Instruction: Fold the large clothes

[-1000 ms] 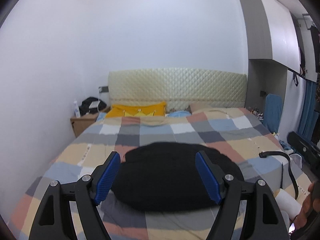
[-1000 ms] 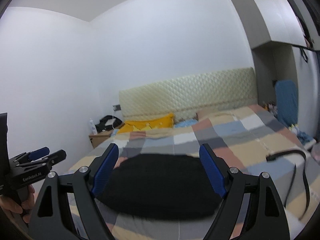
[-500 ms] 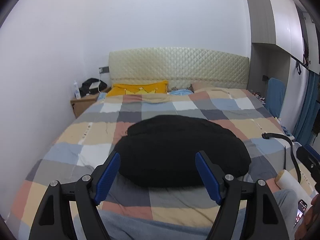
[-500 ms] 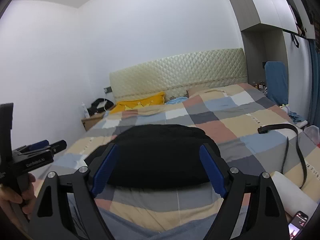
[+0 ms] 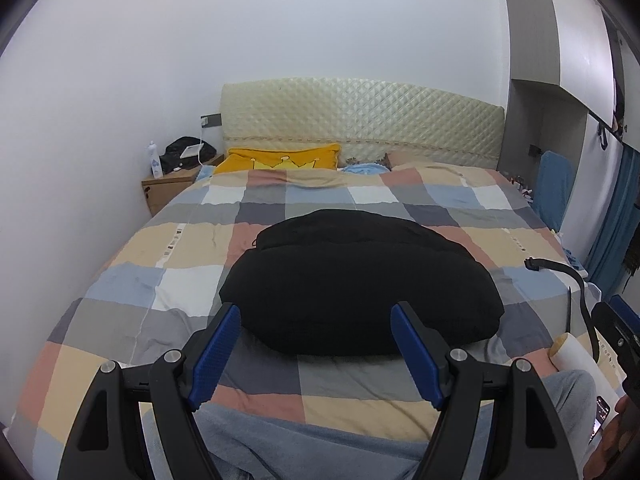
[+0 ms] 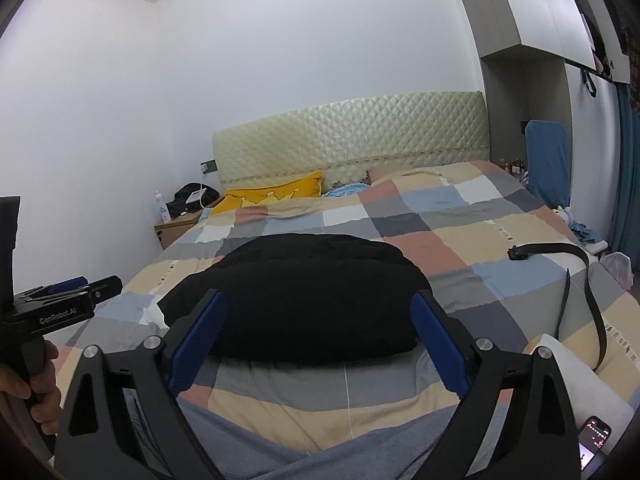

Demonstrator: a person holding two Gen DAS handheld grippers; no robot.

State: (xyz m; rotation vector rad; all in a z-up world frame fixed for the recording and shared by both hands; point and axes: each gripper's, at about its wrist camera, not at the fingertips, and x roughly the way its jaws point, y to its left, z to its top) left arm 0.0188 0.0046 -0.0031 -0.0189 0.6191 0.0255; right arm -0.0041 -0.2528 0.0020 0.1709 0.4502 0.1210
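A bulky black garment (image 5: 352,276) (image 6: 296,300) lies in a rounded heap in the middle of the bed, on a checked bedspread (image 5: 132,280) (image 6: 492,248). My left gripper (image 5: 316,320) hovers open in front of the heap's near edge, nothing between its blue pads. My right gripper (image 6: 318,306) is also held short of the heap, its jaws opening wider with nothing between them. The left gripper also shows at the left edge of the right wrist view, held by a hand (image 6: 24,384).
A black belt (image 6: 576,276) and a white roll (image 6: 572,376) lie on the bed's right side, with a phone (image 6: 592,440) beside them. A yellow pillow (image 5: 280,158) sits by the headboard. A nightstand (image 5: 168,188) stands at the far left. Grey trouser legs (image 6: 340,444) fill the foreground.
Both grippers have sunk and tipped downward, so the black heap and bedspread now fill more of each view. The right gripper's jaws have spread wider.
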